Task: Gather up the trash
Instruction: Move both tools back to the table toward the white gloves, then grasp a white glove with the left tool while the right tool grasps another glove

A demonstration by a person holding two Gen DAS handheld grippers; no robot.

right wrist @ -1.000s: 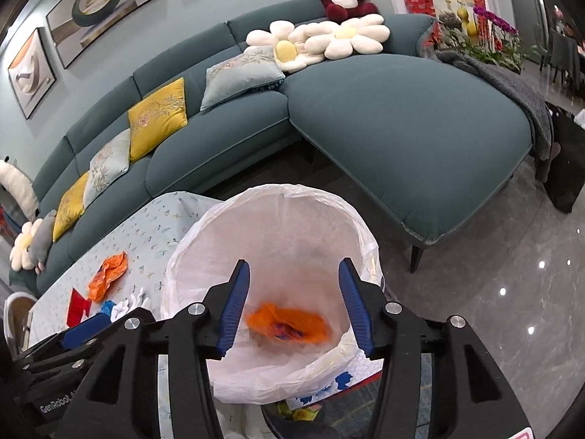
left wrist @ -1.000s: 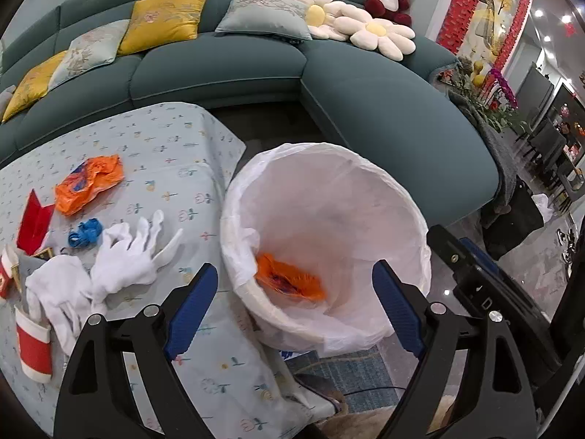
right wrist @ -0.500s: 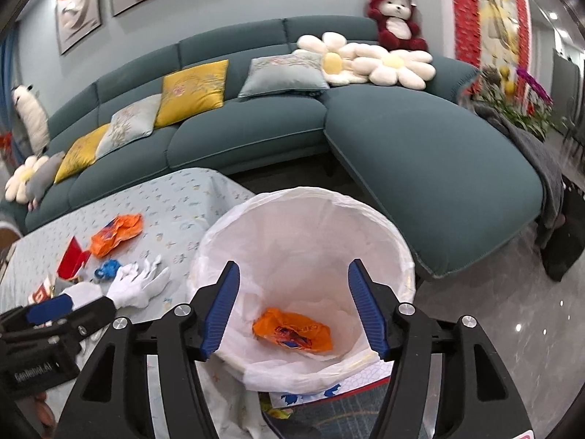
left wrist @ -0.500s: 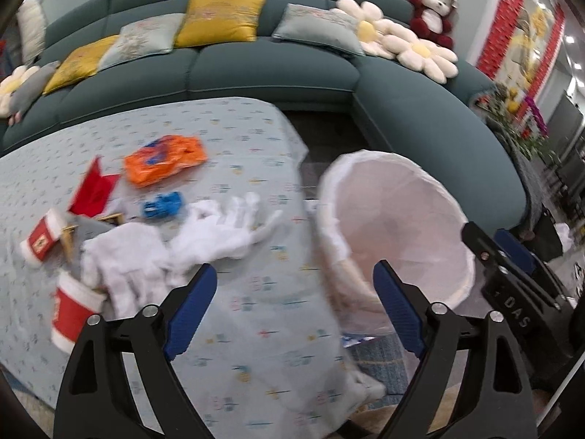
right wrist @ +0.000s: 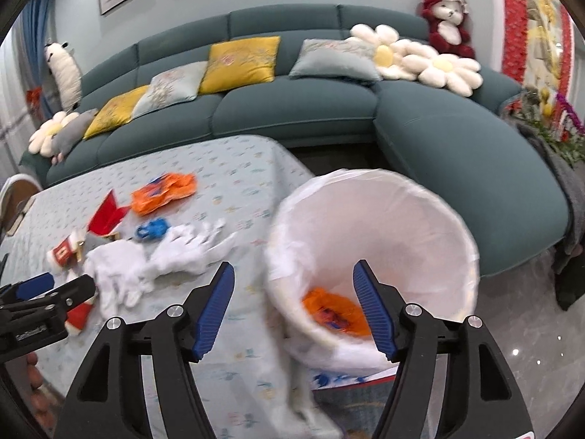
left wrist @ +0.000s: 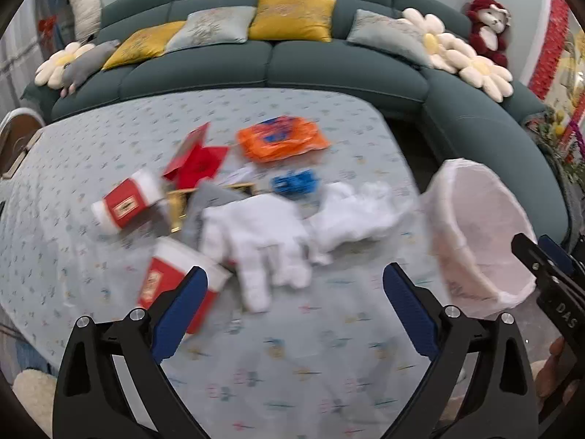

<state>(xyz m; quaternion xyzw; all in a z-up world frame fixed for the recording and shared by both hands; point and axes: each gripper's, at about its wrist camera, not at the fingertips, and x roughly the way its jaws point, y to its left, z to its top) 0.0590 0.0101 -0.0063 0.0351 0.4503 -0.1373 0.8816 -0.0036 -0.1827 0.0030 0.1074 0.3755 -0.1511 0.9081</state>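
Gloves, white and crumpled (left wrist: 263, 234), lie on the tablecloth (left wrist: 292, 366) directly ahead of the left gripper (left wrist: 294, 292), whose jaws gape wide with nothing between them, fingers of the nearer glove pointing back toward it. The right gripper (right wrist: 294, 300), likewise wide open and empty, faces the lined trash bin (right wrist: 453, 219) to the right of the gloves, so the left looks nearer the pick.

Both the left gripper (left wrist: 294, 305) and the right gripper (right wrist: 294, 301) are matte black forked frames with silver screw heads at the joints and ribbed blue pads (left wrist: 181, 311) inside each finger, one bearing white lettering along its side.
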